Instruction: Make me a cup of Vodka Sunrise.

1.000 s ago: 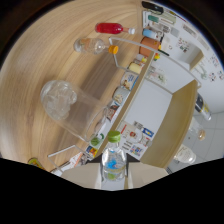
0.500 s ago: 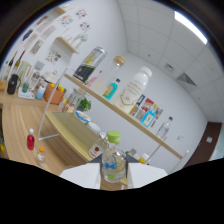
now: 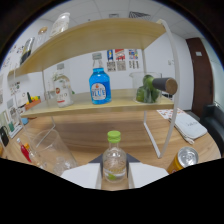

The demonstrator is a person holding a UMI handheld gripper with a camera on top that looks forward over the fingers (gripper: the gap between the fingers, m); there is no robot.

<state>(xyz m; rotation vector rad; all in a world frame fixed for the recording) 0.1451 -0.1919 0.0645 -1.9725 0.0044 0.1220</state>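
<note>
bright, even ceiling light | soft overall blur | strong fisheye edges, black vignette

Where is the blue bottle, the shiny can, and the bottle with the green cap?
blue bottle (image 3: pixel 100 88): gripper view, on its label.
shiny can (image 3: pixel 185 158): gripper view, on its silver top.
bottle with the green cap (image 3: pixel 114 162): gripper view, on its clear body, in the claw.

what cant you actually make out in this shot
- Gripper view: the lower part of the green-capped bottle between the fingers is cut off by the dark lower edge, so its base and any contact with the fingers stay hidden.
- The blue bottle label on the shelf is too blurred to read.
- The can is partly cut off below.
- The wall posters are too small to read.
</note>
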